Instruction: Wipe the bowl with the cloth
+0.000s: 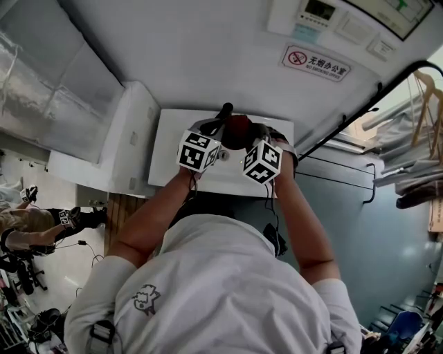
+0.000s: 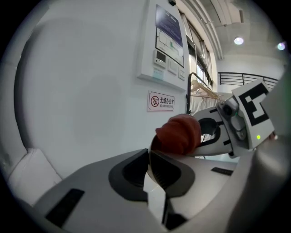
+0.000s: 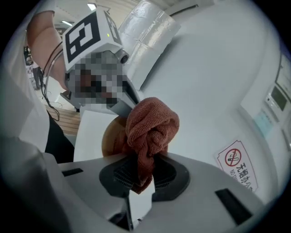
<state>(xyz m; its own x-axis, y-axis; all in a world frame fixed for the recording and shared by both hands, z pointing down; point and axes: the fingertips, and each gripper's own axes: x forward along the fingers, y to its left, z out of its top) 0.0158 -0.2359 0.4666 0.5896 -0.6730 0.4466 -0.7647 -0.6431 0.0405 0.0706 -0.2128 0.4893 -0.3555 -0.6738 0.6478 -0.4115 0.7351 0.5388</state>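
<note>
In the head view both grippers are raised together over a white table (image 1: 173, 162). My left gripper (image 2: 153, 176) is shut on the rim of a bowl (image 2: 158, 169), which shows edge-on between its jaws. In the right gripper view the bowl (image 3: 110, 139) looks tan and round. My right gripper (image 3: 141, 176) is shut on a bunched rust-red cloth (image 3: 151, 129). The cloth (image 2: 179, 133) bulges against the bowl's inside. Seen from the head, the cloth and bowl (image 1: 237, 131) sit between the two marker cubes, with the left gripper (image 1: 211, 131) and right gripper (image 1: 255, 136) on either side.
A wall with a no-smoking sign (image 1: 315, 63) and a control panel (image 1: 325, 17) stands right behind the table. A white cabinet (image 1: 128, 138) adjoins the table's left. Hangers on a rack (image 1: 415, 152) are at the right. Another person (image 1: 28, 231) sits at far left.
</note>
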